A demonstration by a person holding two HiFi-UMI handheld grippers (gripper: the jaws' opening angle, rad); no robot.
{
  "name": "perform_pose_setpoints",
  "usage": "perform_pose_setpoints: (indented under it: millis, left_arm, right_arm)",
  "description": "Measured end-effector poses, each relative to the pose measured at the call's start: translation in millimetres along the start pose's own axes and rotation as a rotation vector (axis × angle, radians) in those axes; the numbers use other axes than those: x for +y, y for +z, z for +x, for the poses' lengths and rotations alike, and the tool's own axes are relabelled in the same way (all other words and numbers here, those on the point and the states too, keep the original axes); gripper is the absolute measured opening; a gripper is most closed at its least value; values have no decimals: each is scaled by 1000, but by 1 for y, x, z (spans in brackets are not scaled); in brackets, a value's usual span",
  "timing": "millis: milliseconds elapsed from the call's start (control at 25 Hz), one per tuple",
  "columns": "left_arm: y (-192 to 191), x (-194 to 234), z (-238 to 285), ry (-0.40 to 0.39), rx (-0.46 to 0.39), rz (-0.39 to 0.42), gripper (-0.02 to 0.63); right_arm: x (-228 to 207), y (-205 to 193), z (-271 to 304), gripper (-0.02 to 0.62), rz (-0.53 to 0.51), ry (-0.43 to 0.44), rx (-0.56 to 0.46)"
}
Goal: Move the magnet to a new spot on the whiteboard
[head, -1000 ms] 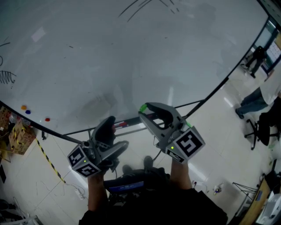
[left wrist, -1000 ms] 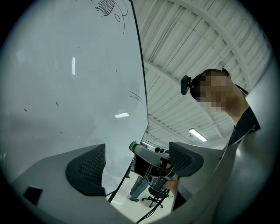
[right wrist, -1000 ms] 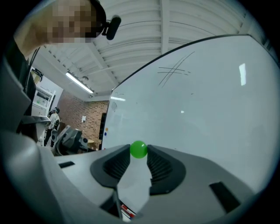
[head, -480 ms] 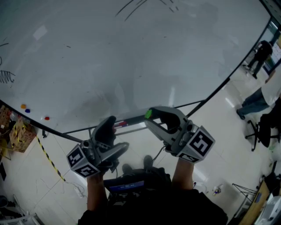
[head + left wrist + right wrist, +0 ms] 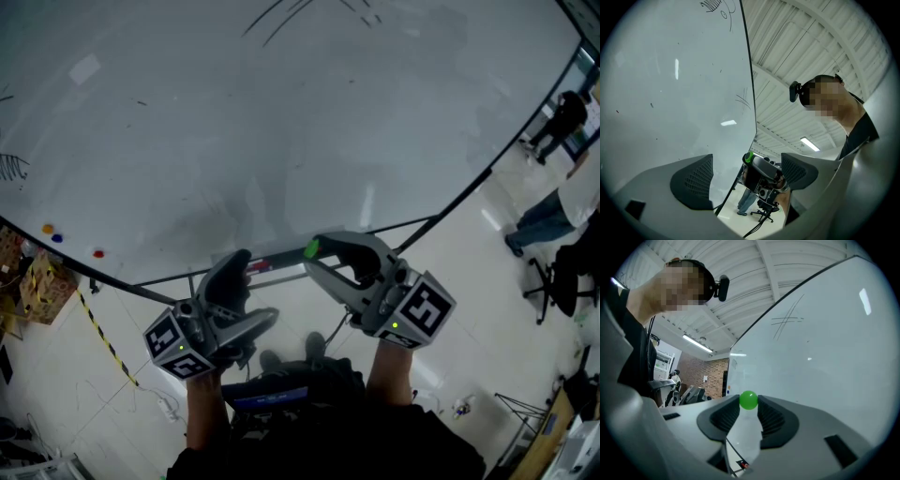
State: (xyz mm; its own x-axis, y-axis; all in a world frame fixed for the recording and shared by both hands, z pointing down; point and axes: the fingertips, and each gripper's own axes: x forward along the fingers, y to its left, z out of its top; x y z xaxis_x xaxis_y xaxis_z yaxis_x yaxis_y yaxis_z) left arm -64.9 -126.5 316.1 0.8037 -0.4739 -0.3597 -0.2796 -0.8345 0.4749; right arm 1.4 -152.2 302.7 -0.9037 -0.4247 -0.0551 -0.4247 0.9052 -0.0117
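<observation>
A small green ball magnet (image 5: 749, 400) sits pinched between the tips of my right gripper (image 5: 749, 402), which is shut on it. In the head view the green magnet (image 5: 311, 248) hangs by the lower edge of the whiteboard (image 5: 281, 122); whether it touches the board I cannot tell. My left gripper (image 5: 255, 286) is held lower left of it, open and empty. The left gripper view looks between its open pads (image 5: 693, 180) at the right gripper with the magnet (image 5: 748, 157). Three more magnets, orange (image 5: 47, 228), blue (image 5: 57, 238) and red (image 5: 98, 253), stick to the board's lower left.
A marker tray with a red-capped marker (image 5: 259, 265) runs under the board. Pen strokes (image 5: 300, 14) mark the board's top. Two people (image 5: 555, 214) and an office chair (image 5: 553, 274) are on the right floor. Boxes (image 5: 37, 286) and striped floor tape (image 5: 101, 336) lie left.
My right gripper with the green magnet has dropped a little and drifted right, towards the board's lower edge. The left gripper has barely moved.
</observation>
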Motion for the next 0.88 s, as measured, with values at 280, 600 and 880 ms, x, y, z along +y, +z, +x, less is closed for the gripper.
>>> perform_pose_setpoints:
  millis: [280, 600, 880]
  left_arm:
    - [1, 4, 0, 5, -10, -8, 446]
    - [4, 7, 2, 13, -23, -6, 446]
    - [2, 11, 2, 18, -16, 0, 446]
  right_arm:
    - [-11, -6, 5, 150, -36, -55, 37]
    - [-21, -7, 15, 150, -32, -76, 22]
    - [-28, -13, 20, 150, -46, -99, 48]
